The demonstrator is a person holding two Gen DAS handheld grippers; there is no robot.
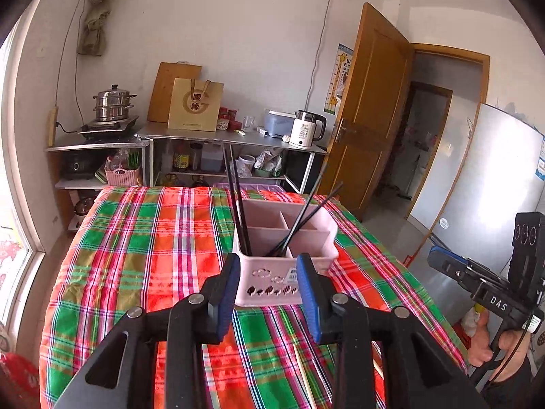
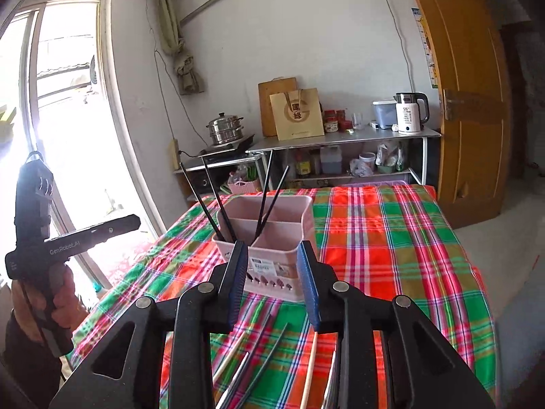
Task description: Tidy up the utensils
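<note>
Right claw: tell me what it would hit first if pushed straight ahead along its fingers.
The right claw, open and empty, points at the pink utensil caddy on the plaid tablecloth. It would probably meet the caddy's labelled front wall first, below the black chopsticks standing inside. Depth is hard to judge through the fisheye.

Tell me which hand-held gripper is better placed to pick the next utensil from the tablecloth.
Probably the right hand-held gripper: open, with several loose utensils lying below it. The left hand-held gripper shows fewer.

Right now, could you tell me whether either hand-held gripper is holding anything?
Nothing is held: the left hand-held gripper and right hand-held gripper are both open and empty.
</note>
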